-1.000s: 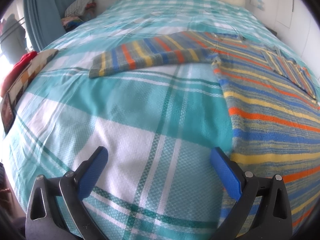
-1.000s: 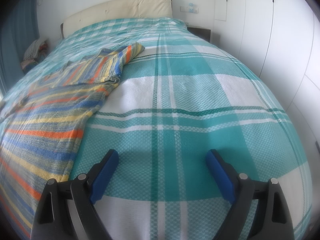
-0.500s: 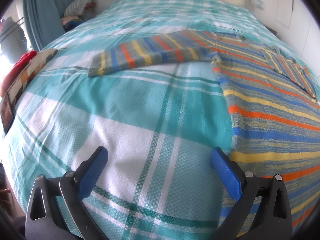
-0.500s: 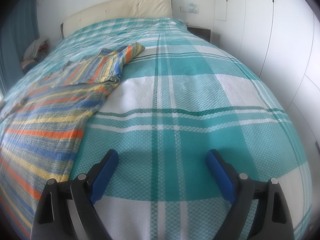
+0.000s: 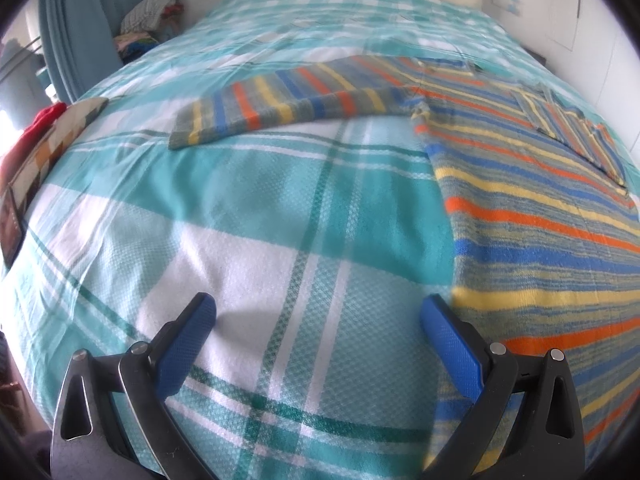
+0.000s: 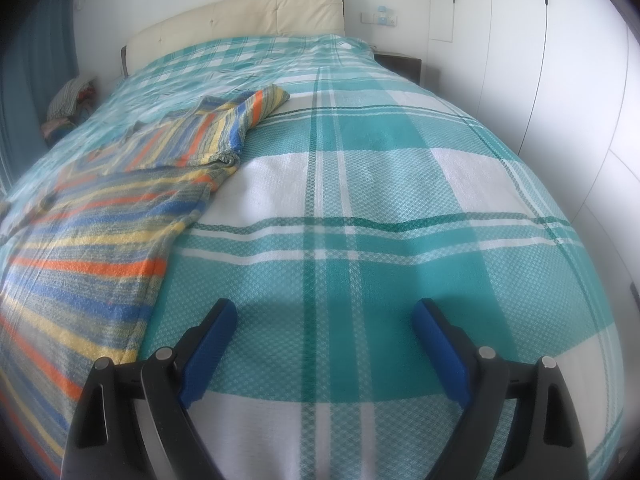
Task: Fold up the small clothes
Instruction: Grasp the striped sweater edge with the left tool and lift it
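1. We see the bed [image 5: 248,216] under a teal-and-white plaid cover, filling both views, with its cream headboard [image 6: 256,12] at the far end.
2. The striped shirt [image 5: 540,216] lies spread flat on the bed, one sleeve [image 5: 288,100] stretched out toward the left; in the right wrist view it lies to the left [image 6: 80,240].
3. Our left gripper [image 5: 318,312] hangs above bare cover, its jaws wide apart and holding nothing, the right blue pad at the shirt's edge.
4. Our right gripper [image 6: 324,316] has its jaws equally wide apart, holding nothing, just beside the shirt's hem.
5. Against the earlier frames, we find nothing noticeably shifted.
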A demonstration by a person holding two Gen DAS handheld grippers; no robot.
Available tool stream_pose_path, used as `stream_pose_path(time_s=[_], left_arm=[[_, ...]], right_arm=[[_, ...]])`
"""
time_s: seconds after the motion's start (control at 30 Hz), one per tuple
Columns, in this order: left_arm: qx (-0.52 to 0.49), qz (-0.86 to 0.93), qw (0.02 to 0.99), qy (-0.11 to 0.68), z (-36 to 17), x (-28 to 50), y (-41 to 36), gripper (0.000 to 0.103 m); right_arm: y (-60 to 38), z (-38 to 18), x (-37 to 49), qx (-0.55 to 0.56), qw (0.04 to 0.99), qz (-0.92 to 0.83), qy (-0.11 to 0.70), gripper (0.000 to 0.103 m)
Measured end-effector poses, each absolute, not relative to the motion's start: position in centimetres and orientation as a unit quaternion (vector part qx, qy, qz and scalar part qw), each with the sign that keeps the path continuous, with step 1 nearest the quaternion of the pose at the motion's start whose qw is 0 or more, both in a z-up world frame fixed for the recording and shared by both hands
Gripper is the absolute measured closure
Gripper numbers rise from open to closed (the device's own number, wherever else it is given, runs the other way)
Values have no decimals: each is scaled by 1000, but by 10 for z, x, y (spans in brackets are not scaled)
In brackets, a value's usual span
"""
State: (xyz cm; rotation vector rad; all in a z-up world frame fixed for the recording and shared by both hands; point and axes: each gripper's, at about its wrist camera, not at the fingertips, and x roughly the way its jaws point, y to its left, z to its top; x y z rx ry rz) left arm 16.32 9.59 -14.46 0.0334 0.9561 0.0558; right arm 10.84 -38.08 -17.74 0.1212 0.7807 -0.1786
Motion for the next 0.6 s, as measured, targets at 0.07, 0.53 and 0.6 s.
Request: stream_pose_path(time_s=[0.07, 0.53, 0.6], left_arm=[[1, 5, 885, 466, -139, 164, 102, 1], [-182, 43, 825, 534, -135, 336, 289, 8], [-194, 51, 821, 534, -143, 345, 289, 17]], right_arm=[[-381, -177, 109, 59, 919, -87, 380, 14], [-379, -178, 109, 58, 919, -87, 381, 12], [-379, -178, 109, 58, 919, -87, 381, 12]])
